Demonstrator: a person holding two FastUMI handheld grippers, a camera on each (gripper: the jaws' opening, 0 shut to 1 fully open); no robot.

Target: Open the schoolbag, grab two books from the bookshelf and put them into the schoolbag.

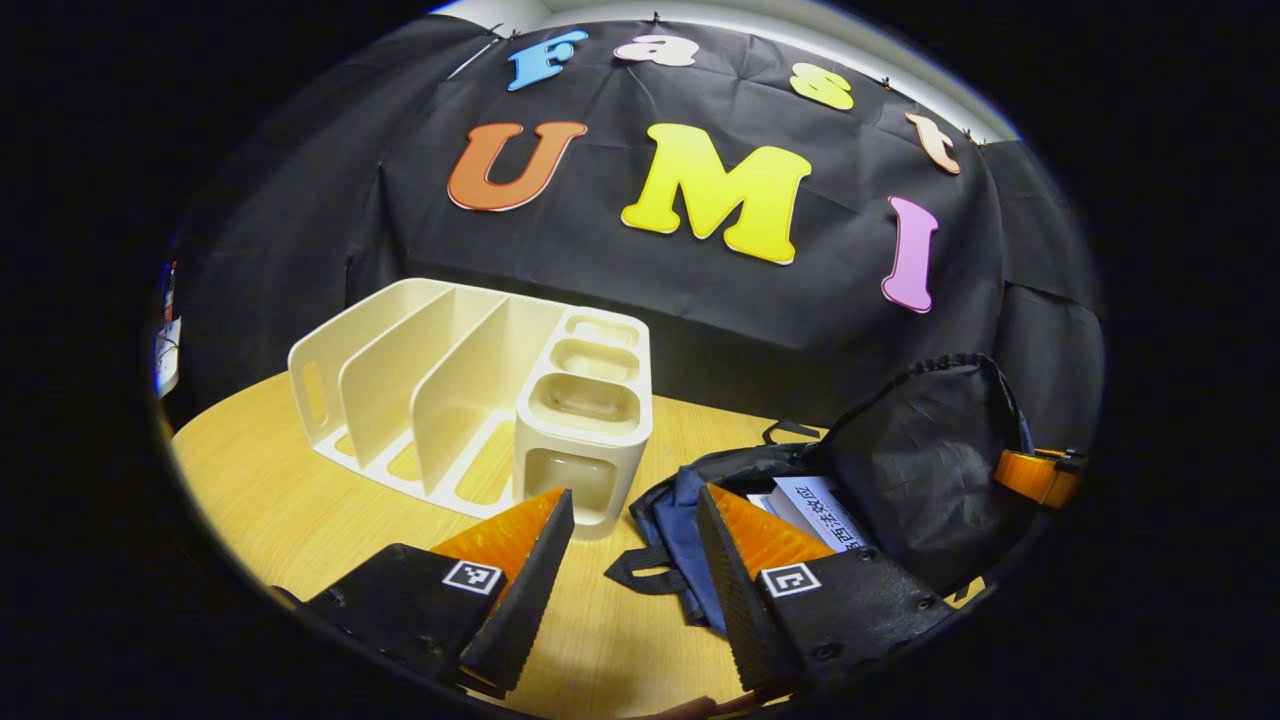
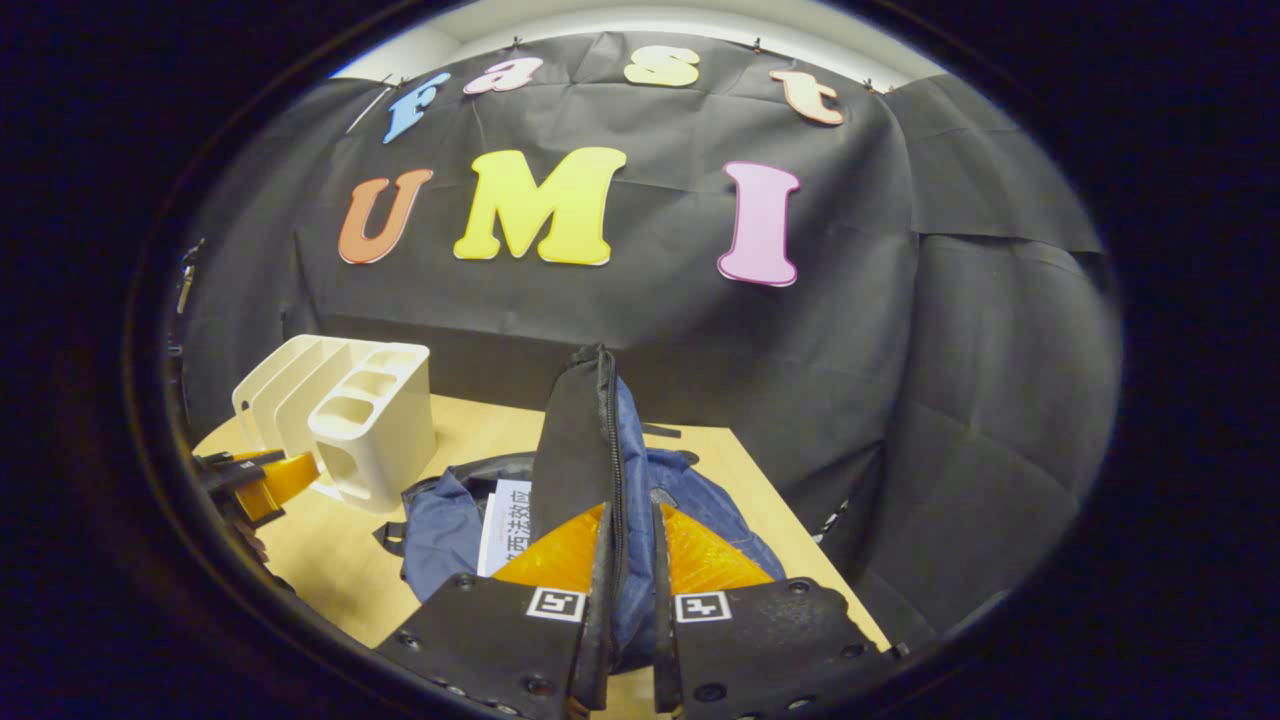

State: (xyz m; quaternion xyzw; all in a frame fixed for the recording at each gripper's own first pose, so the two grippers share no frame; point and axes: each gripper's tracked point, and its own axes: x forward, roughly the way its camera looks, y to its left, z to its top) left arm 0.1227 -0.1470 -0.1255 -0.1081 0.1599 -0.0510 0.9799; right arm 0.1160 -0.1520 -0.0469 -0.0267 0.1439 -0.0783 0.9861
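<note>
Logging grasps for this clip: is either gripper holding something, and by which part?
The right gripper pinches the schoolbag's raised flap at its zippered edge. The left gripper is open, holding nothing.

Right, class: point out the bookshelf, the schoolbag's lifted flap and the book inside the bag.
bookshelf [image 1: 585,400]: left gripper view, on the top of its boxy end section.
schoolbag flap [image 2: 578,440]: right gripper view, on the raised flap above the right tongs.
book [image 1: 822,505]: left gripper view, on its white cover inside the bag.
</note>
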